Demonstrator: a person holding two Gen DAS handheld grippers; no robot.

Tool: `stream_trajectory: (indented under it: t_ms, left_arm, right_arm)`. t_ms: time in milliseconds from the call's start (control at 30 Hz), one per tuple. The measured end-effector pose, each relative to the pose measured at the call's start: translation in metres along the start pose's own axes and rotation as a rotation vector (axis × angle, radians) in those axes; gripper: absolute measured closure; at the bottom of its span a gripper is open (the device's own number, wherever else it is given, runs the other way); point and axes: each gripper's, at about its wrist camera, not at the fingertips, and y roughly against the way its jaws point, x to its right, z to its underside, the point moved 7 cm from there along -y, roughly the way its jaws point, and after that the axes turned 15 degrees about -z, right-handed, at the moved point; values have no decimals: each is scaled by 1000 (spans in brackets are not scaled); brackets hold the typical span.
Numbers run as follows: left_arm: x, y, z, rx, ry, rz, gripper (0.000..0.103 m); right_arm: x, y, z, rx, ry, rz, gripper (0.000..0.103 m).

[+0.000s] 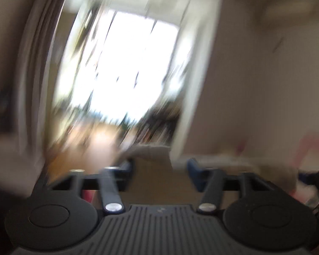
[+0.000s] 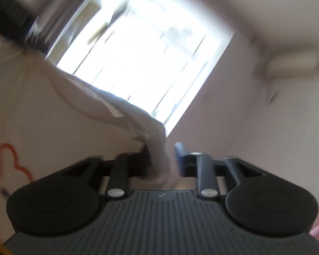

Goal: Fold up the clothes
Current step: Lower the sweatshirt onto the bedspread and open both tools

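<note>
A pale cream garment (image 2: 59, 106) with an orange outline print hangs left of the bright window (image 2: 146, 57), its bunched edge trailing between the right gripper (image 2: 162, 161) jaws, which stand apart. The left gripper (image 1: 159, 166), also below the window, has its jaws apart and empty.

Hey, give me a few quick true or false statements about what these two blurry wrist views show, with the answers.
1. The left tongs stand open with nothing between the fingers. True.
2. A pale cloth hangs between the fingers of the right tongs. True.
3. The cloth is bright red all over. False: it is off-white.
4. A bright window fills the background of the right wrist view. True.
5. The right tongs' blue finger presses on the cloth. False: a gap shows beside it.
</note>
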Motion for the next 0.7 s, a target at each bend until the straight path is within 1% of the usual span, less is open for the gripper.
stream_trajectory:
  t_ms: [33,67,100,133,167,233,267,333,367,400,433,467,500,533,600,700]
  left_arm:
    - [-12,-29,32,-102,35,-17,44]
    - [-25,-52,63,-195,87,-24,44]
    - [-44,-69,92,-276,160,-23,45]
    - [-64,-83,121,-352,237,-24,47]
    - [-83,-94,141,-407,287,-26,47]
    - [-115,-108,165,-481,340,-32,47]
    - [-128,-110,174,-508,341,-23,47]
    - [-141,-100,181,-544,290,29,46]
    - [-140,-89,179,-560,251,72,45]
    - [-138,-79,177,-576,212,116,43]
    - [-135,-66,178,-590,172,163,39]
    - [-129,-52,181,-601,133,215,37]
    - [-129,-37,190,-621,95,259,33]
    - [-132,-21,203,-647,57,297,32]
    - [-134,3,231,-720,1,346,32]
    - [-132,29,274,-832,-78,397,32]
  right_arm:
    - [-10,-32,29,-118,-35,-65,38]
    - [-22,-60,62,-241,-63,-109,38]
    - [-34,-81,93,-338,-70,-134,38]
    - [-46,-90,117,-393,-59,-151,38]
    - [-57,-97,140,-427,-47,-174,38]
    - [-78,-104,182,-481,-39,-219,38]
    - [-83,-105,191,-479,-65,-241,38]
    - [-93,-100,204,-439,-186,-297,37]
    - [-94,-83,208,-413,-269,-334,37]
    - [-93,-56,209,-384,-365,-375,35]
    - [-92,-30,213,-358,-466,-427,31]
    - [-93,-10,224,-348,-553,-480,30]
    - [-95,8,240,-346,-626,-526,25]
    - [-98,28,254,-359,-691,-554,24]
    - [-107,70,283,-418,-811,-574,24]
    - [-126,106,337,-539,-1030,-556,24]
